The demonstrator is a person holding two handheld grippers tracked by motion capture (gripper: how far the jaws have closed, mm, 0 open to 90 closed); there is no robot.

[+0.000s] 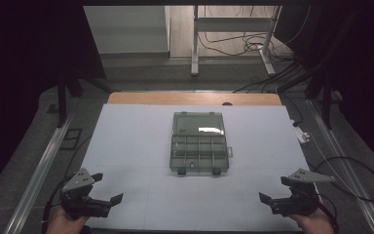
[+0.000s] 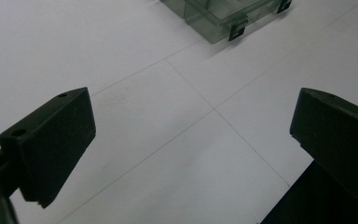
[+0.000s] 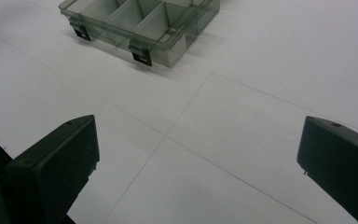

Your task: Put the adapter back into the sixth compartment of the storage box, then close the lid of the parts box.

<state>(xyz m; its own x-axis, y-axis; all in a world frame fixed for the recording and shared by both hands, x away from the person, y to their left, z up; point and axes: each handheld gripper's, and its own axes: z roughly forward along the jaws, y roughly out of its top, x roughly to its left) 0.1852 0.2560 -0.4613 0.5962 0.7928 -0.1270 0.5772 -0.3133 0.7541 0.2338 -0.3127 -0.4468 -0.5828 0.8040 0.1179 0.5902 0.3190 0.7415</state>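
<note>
High view: one white table [image 1: 141,146], one clear compartment box [image 1: 198,153] at its centre with lid swung back, two latches facing the person. Left gripper [image 1: 108,187] and right gripper [image 1: 271,188], both spread wide and empty, sit well apart from it. Risk: the light box may skid if nudged single-sided.

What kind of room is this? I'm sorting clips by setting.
Probably a lab recording station: a white mat covers the table, a lone box sits mid-table, and cables run loose on the floor behind.
</note>
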